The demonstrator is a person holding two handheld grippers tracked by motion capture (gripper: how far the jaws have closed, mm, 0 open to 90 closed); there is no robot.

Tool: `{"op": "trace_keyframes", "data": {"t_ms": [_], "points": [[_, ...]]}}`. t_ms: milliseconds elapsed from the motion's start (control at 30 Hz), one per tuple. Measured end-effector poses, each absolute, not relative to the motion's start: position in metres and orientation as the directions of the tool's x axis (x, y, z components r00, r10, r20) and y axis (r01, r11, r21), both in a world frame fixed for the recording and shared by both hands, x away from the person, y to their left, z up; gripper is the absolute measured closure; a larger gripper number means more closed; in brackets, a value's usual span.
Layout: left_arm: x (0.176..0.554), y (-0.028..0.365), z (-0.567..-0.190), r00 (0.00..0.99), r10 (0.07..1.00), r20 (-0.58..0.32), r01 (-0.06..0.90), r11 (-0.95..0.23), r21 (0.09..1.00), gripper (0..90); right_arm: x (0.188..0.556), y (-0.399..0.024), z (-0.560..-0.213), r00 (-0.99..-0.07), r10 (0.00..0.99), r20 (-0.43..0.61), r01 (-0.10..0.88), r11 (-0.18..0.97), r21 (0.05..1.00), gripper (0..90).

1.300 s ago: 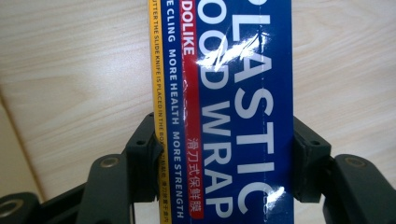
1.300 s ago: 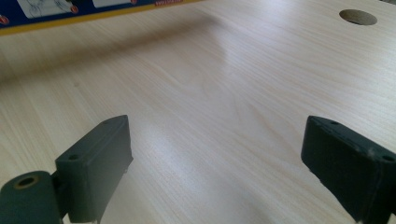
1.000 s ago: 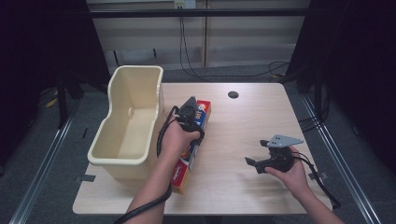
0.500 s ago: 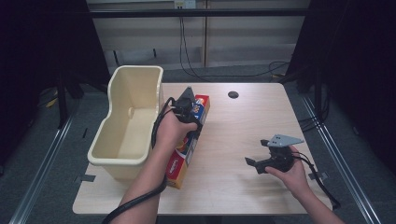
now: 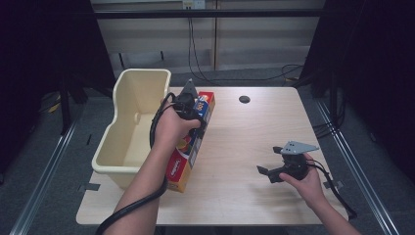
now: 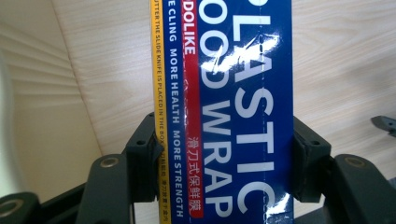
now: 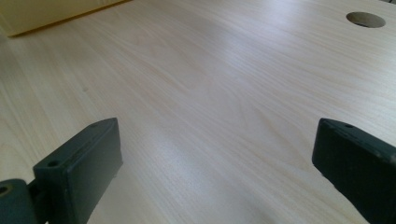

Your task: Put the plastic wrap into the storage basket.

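A long plastic wrap box (image 5: 179, 166), blue, red and yellow, lies lengthways next to the cream bin (image 5: 104, 163). My left gripper (image 5: 190, 108) comes down on the box's far half. In the left gripper view its jaws press both long sides of the box (image 6: 233, 93), so my left gripper (image 6: 224, 156) is shut on it. My right gripper (image 5: 270, 173) is held low over the table's near right part, jaws apart. In the right gripper view my right gripper (image 7: 215, 154) has only bare wood between its fingers.
The deep cream bin stands along the table's left edge, its wall right beside the box (image 6: 32, 116). A round cable hole (image 5: 244, 99) sits at the table's far middle, also ahead of the right gripper as the hole (image 7: 365, 19). Cables trail from both grippers.
My left hand and gripper have shifted left and a little farther along the box, and the box's near end has swung slightly toward the bin. The right gripper has stayed put.
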State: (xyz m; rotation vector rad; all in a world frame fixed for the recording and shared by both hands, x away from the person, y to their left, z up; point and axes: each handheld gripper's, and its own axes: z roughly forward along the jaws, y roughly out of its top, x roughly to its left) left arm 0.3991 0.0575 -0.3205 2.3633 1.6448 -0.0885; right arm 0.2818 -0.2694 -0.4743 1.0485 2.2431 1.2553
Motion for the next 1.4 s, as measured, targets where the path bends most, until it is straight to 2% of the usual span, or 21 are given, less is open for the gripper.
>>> {"op": "trace_keyframes", "data": {"t_ms": [1400], "points": [[0.405,0.105,-0.270,0.268,0.932,-0.243,0.958,-0.231,0.169,40.7,0.281,-0.268,-0.476,-0.693,0.721,0.032,0.420,0.367,0.830,1.4]]}}
